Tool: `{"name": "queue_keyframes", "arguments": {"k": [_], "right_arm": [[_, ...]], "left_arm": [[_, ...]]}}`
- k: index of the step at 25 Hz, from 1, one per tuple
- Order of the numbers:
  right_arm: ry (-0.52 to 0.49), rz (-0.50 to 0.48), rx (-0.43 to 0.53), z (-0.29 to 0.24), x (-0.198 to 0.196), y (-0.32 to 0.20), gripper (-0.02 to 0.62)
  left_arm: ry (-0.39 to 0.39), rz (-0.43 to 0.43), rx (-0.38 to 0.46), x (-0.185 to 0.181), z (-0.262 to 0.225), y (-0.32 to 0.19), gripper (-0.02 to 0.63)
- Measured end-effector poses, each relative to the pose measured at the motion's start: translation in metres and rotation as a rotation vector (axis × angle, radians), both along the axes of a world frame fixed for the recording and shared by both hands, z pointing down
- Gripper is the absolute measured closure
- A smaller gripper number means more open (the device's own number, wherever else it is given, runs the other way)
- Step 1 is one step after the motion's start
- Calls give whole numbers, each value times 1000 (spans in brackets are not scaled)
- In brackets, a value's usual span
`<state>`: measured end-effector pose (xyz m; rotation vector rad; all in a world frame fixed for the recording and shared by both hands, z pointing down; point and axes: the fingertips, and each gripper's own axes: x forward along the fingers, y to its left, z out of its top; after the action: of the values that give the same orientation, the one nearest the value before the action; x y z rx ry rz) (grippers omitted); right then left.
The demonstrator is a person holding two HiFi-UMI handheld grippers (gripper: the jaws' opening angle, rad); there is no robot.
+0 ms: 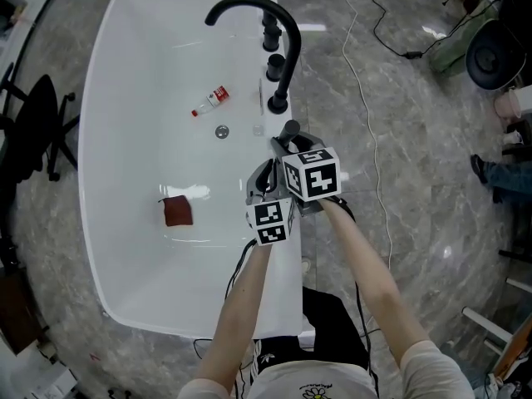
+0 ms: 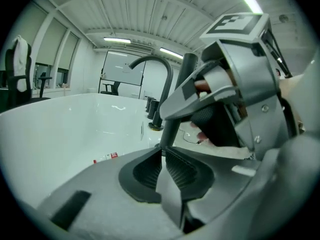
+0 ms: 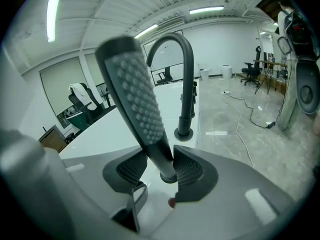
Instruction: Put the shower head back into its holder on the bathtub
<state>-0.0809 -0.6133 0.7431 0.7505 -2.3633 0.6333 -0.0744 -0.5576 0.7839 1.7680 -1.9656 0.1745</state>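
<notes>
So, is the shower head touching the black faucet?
Apart. In the right gripper view the shower head stands upright in front, and bare white tub rim shows between its foot and the faucet base behind.

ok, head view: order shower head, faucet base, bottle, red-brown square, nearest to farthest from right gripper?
1. shower head: right gripper fingers opening around it.
2. faucet base: just beyond.
3. bottle: in tub, upper left.
4. red-brown square: lower left.

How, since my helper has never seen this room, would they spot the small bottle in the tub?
Find the white bathtub, then its arched black faucet. On the tub floor beside the round drain lies the small bottle: white with red, unlike the square brown pad.
</notes>
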Motion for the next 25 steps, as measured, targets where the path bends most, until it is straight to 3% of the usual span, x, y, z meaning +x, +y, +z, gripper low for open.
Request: {"name": "queue_keyframes", "arguments": {"k": [4, 7, 12, 14, 20, 25], "right_arm": [[-16, -3, 99, -52, 9, 0, 443], [-36, 82, 114, -99, 42, 17, 461], [-205, 299, 34, -189, 115, 96, 592], [-272, 340, 46, -226, 127, 136, 594], [-431, 449, 210, -339, 134, 251, 594], [-520, 491, 297, -383, 106, 333, 594]], "left_arm": [[46, -66, 81, -18, -40, 15, 589], [74, -88, 190, -26, -104, 41, 589], [77, 21, 248, -13, -213, 109, 609], [80, 50, 280, -11, -252, 136, 609], [71, 141, 404, -3, -353, 218, 609], [59, 204, 454, -10, -393, 287, 609]]}}
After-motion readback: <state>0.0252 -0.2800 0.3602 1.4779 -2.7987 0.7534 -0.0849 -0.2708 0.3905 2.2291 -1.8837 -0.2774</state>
